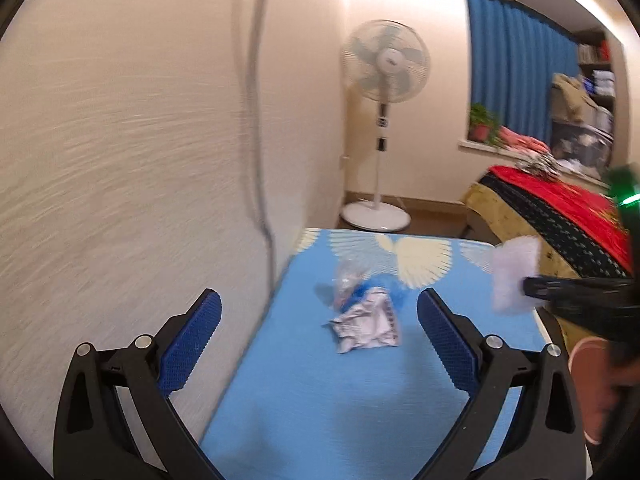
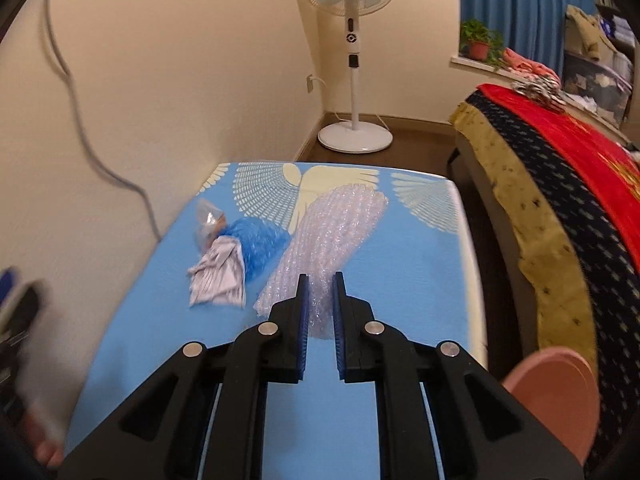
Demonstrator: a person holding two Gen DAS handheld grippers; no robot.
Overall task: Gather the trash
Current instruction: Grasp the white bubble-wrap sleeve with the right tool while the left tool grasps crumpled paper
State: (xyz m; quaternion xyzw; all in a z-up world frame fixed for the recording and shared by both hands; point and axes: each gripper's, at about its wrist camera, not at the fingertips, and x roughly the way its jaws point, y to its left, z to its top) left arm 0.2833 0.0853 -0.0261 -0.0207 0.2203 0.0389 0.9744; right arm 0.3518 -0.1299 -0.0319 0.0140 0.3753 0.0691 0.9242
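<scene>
Right gripper lifts bubble wrap; two scraps wait on the worktop.

Left wrist view: left gripper [image 1: 320,308] gapes empty, crumpled paper [image 1: 366,322] straight ahead between its fingers on the blue worktop [image 1: 320,400]; right gripper [image 1: 532,288] enters at right, pinching bubble wrap [image 1: 514,274] aloft. Right wrist view: right gripper [image 2: 320,292] clamps the bubble wrap [image 2: 332,236], its long axis running away; the paper [image 2: 220,276] and clear bag [image 2: 208,224] lie left, likely nearer the left gripper.
</scene>
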